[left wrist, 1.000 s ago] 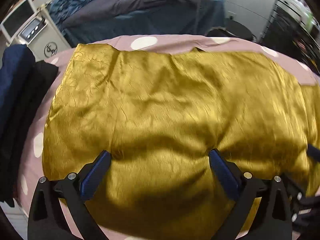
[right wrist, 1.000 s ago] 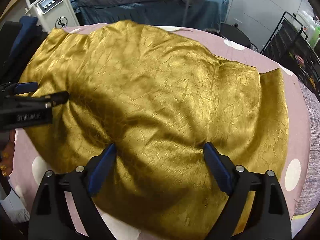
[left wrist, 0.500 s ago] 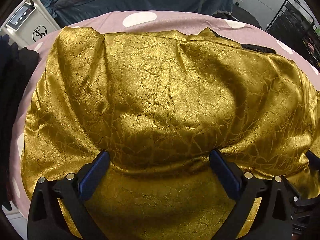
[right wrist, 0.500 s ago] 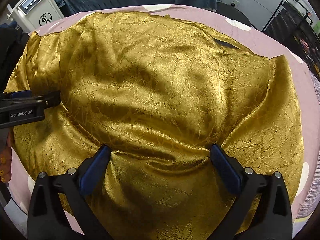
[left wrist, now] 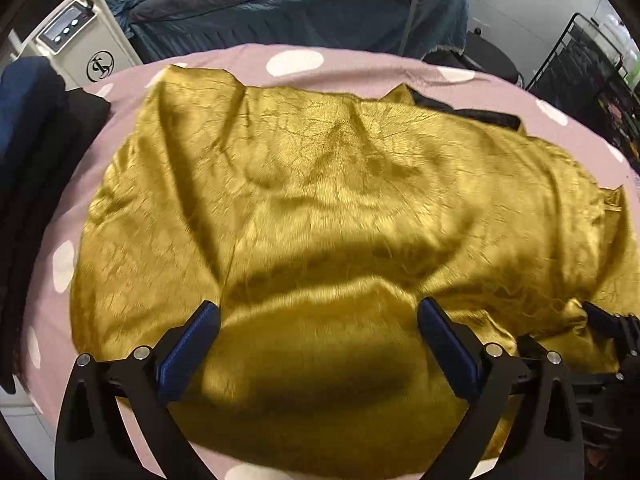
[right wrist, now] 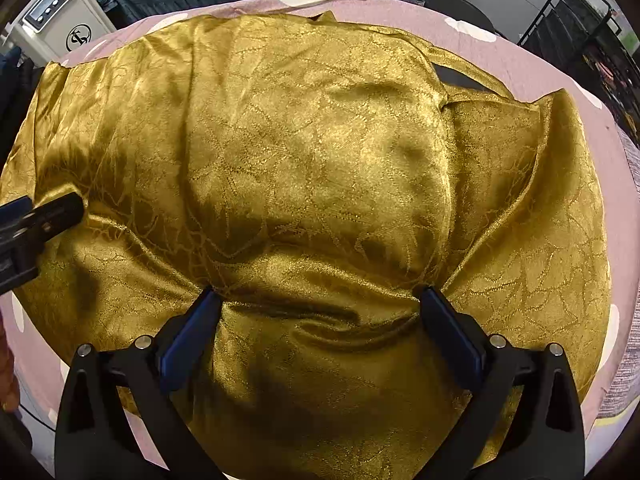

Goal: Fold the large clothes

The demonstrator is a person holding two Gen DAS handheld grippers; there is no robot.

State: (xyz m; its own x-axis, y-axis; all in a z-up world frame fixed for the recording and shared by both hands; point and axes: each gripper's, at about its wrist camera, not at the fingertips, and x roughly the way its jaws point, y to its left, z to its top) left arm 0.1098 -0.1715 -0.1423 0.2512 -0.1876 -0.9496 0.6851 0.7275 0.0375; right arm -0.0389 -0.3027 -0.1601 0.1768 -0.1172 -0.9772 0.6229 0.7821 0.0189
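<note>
Gold cloth (right wrist: 320, 152) looks light, slippery and limp on the bed (left wrist: 360, 64), so pinch its near hem; both grippers (left wrist: 318, 316) (right wrist: 320, 304) gape wide, gripping nothing

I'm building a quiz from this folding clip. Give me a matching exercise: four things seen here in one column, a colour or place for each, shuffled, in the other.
Things:
1. garment
2. cover
3. gripper pads
4. white machine

Descriptions:
A. blue, on black fingers
B. pink with white spots
C. shiny gold, spread out and wrinkled
D. far left, beyond the pink surface, bearing a round black logo

Pairs: 1-C, 2-B, 3-A, 4-D
</note>
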